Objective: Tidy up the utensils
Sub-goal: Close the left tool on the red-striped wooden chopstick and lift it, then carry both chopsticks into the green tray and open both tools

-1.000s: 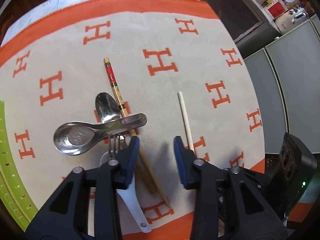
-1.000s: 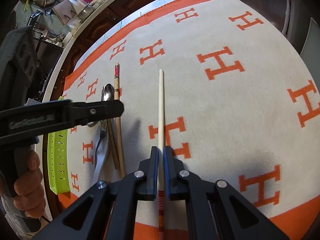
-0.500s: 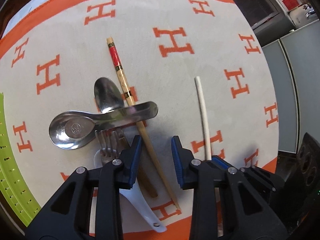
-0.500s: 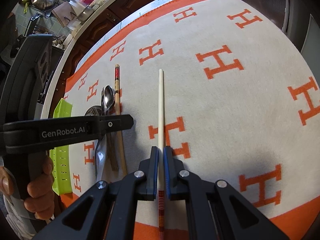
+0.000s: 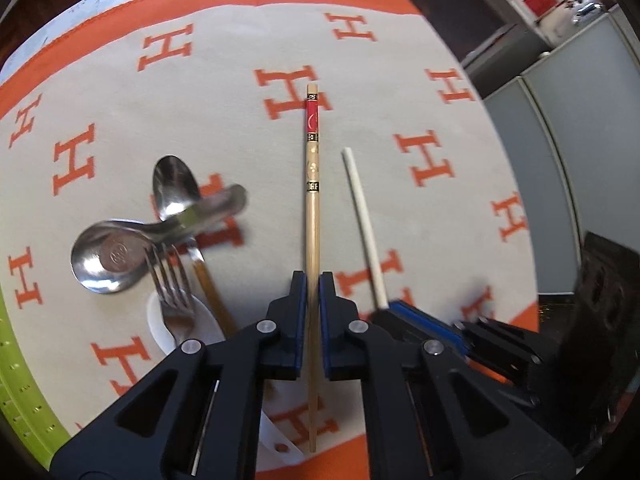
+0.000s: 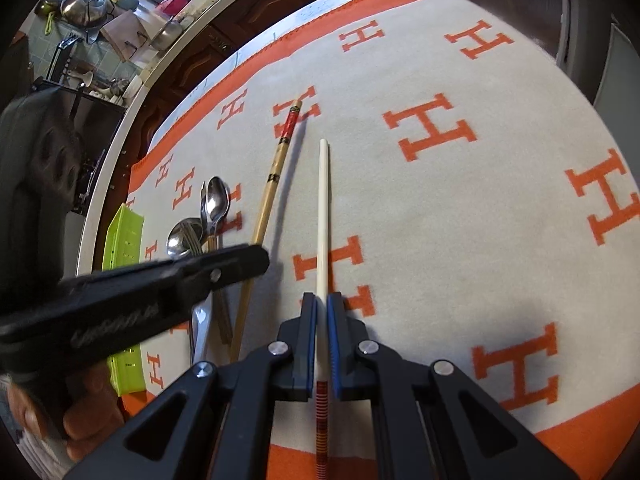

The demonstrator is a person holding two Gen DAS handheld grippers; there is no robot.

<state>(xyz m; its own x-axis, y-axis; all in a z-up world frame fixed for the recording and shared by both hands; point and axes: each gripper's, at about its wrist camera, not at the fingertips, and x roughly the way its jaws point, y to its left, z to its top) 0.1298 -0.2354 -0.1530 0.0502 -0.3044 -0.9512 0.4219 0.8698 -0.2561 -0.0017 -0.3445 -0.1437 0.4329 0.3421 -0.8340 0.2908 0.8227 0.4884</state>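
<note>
Your left tongs point(image 5: 313, 280) are pinching the bamboo chopstick point(image 5: 312, 184), pointing to 12 o'clock. Your right tongs point(image 6: 322, 304) are clamping the white chopstick point(image 6: 323, 216). Only the left view is showing the fork point(image 5: 170, 276) overlapping the spoons point(image 5: 120, 252) at 9 o'clock; only the right is showing your hand point(image 6: 84, 412).

Your left wrist camera looks steeply down, close over the tablecloth point(image 5: 224, 92). Your right wrist camera sits just as near, tilted further forward. Both share the bamboo chopstick point(image 5: 312, 200) and white chopstick point(image 6: 322, 216).
</note>
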